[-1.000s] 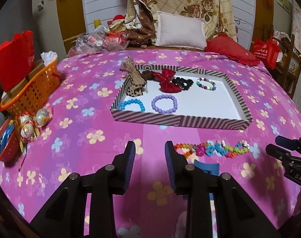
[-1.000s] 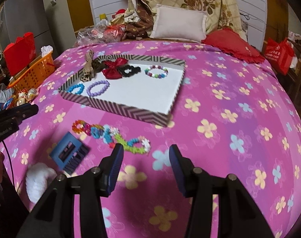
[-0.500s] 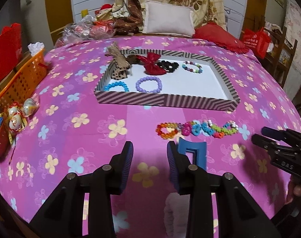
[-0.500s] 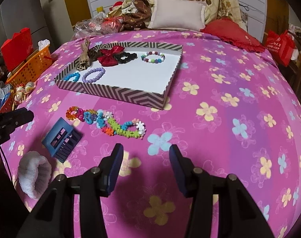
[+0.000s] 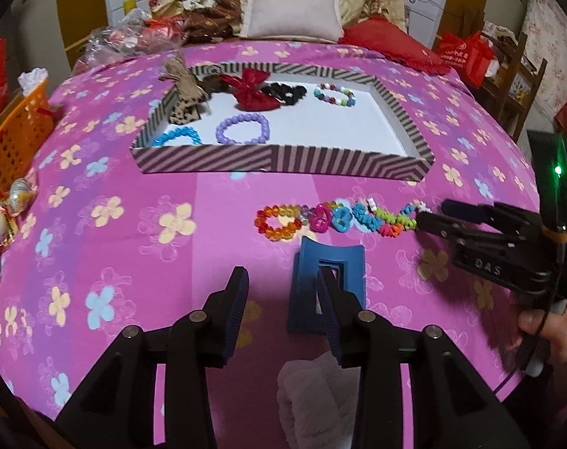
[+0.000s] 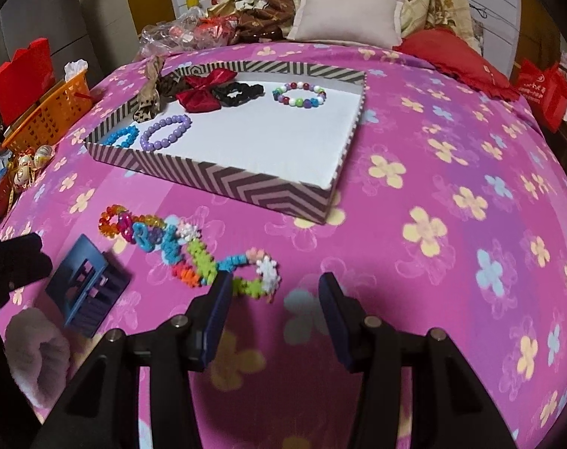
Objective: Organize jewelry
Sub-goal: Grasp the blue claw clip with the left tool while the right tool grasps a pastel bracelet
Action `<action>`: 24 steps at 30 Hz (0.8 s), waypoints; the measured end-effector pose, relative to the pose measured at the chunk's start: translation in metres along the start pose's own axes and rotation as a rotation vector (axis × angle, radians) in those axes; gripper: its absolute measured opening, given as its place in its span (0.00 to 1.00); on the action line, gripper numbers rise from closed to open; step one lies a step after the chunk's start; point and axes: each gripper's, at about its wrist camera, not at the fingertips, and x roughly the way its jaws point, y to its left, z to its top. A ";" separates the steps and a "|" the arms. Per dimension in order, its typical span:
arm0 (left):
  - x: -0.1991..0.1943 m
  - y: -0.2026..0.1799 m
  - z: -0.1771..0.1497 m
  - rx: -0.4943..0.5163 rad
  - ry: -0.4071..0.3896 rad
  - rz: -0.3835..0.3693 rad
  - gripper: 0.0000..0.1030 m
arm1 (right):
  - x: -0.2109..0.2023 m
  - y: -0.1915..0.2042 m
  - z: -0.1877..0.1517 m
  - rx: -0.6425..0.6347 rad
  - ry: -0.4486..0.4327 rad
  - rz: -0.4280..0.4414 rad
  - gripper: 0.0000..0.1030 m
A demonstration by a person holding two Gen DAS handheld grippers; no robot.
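With both jaws apart and empty, the right gripper [image 6: 274, 295] stands at the bracelets [image 6: 193, 250], apparently next to be clamped and carried to the tray [image 6: 223, 176], while the left gripper [image 5: 281, 292] hovers over the clip [image 5: 339, 262].

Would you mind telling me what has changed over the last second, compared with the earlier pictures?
Both hand-held grippers moved forward and down. The right hand-held gripper has reached the end of the row of colourful bracelets; the left hand-held gripper now hovers by the blue hair clip. Both are open, holding nothing. The tray and its contents have not moved.
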 end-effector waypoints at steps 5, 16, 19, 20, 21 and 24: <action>0.012 -0.004 0.001 0.018 0.038 -0.039 0.37 | 0.004 0.002 0.004 -0.016 -0.018 0.000 0.48; 0.033 -0.004 0.000 0.024 0.088 -0.096 0.24 | 0.006 0.007 0.005 -0.040 -0.018 0.048 0.12; 0.035 -0.004 0.000 0.021 0.080 -0.110 0.12 | 0.004 0.007 0.003 -0.041 -0.009 0.057 0.12; 0.035 -0.003 0.000 0.015 0.075 -0.117 0.12 | 0.001 0.007 0.003 -0.036 -0.015 0.060 0.12; 0.033 -0.002 0.001 0.008 0.067 -0.120 0.12 | -0.002 0.007 0.003 -0.030 -0.024 0.065 0.12; 0.023 0.001 0.003 -0.005 0.023 -0.127 0.12 | -0.014 0.006 0.005 -0.011 -0.050 0.094 0.12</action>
